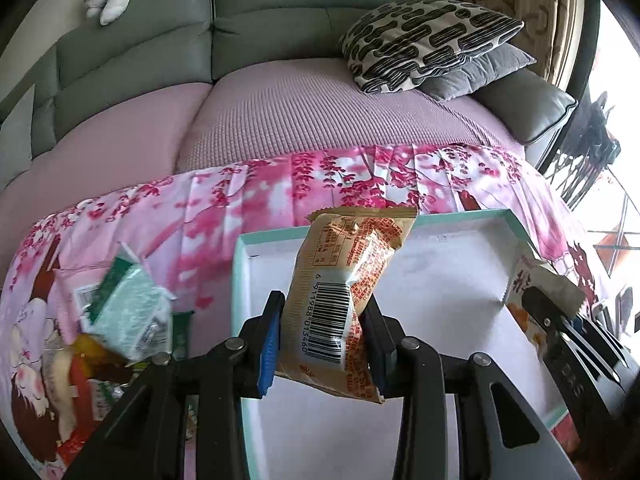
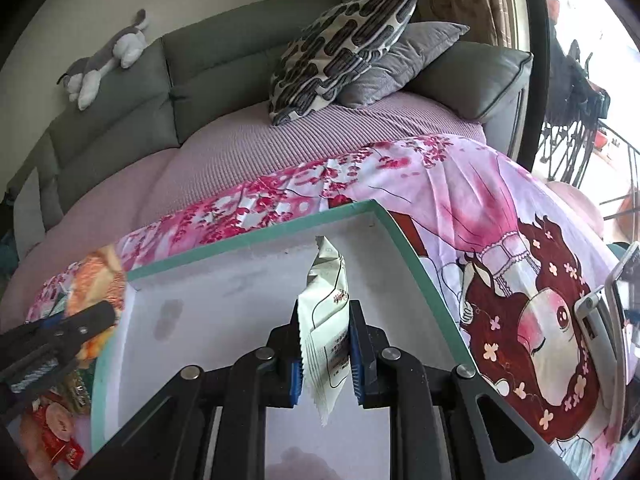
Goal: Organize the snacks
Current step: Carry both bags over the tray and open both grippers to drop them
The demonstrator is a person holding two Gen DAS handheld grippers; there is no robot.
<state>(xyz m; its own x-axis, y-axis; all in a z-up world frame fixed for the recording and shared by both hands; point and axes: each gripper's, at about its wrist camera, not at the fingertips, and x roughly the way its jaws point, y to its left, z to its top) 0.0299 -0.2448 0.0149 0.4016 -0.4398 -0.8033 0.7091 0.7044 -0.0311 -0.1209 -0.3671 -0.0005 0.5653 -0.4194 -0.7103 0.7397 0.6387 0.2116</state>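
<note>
My left gripper (image 1: 322,340) is shut on a tan and orange snack packet (image 1: 348,292) with a barcode, held above the left part of a shallow white box with a teal rim (image 1: 460,218). My right gripper (image 2: 325,354) is shut on a white snack packet (image 2: 326,320), held over the same box (image 2: 248,246) near its right side. The right gripper (image 1: 560,320) also shows at the right edge of the left wrist view, and the left gripper (image 2: 86,320) at the left edge of the right wrist view. A pile of loose snack packets (image 1: 128,316) lies left of the box.
The box and snacks sit on a pink cartoon-print cloth (image 2: 520,280) over a table. Behind is a grey sofa with a mauve cover (image 1: 300,120), patterned and grey pillows (image 1: 424,40) and a plush toy (image 2: 104,60). A phone on a stand (image 2: 616,300) is at the right.
</note>
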